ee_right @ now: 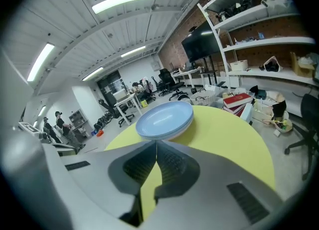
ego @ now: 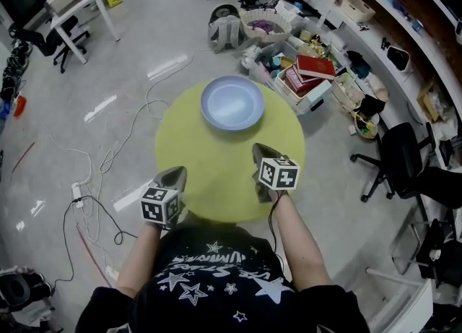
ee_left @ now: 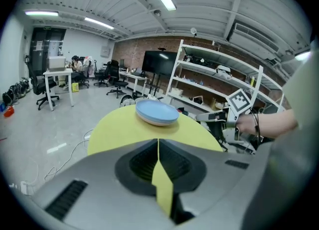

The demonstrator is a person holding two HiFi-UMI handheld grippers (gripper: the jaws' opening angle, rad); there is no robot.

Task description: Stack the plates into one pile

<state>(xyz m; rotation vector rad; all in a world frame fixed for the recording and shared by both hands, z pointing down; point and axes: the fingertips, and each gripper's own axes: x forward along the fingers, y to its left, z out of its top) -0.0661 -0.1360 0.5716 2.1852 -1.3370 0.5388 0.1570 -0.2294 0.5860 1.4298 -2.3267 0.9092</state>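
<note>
Sitting in one pile, the blue plates (ego: 232, 102) lie well ahead of both sets of jaws, so the stacking looks done. The left gripper (ego: 175, 175) and right gripper (ego: 260, 152) hover with jaws pressed together, holding nothing. Under them is a round yellow table (ego: 216, 187); cables (ego: 94, 209) trail over the grey floor (ego: 86, 93).

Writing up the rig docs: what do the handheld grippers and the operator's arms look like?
The left gripper and right gripper have smooth grey shells tapering to the jaws, ribbed black pads inside. Each carries a cube with black-and-white square markers. Bare forearms; black T-shirt with white stars.
</note>
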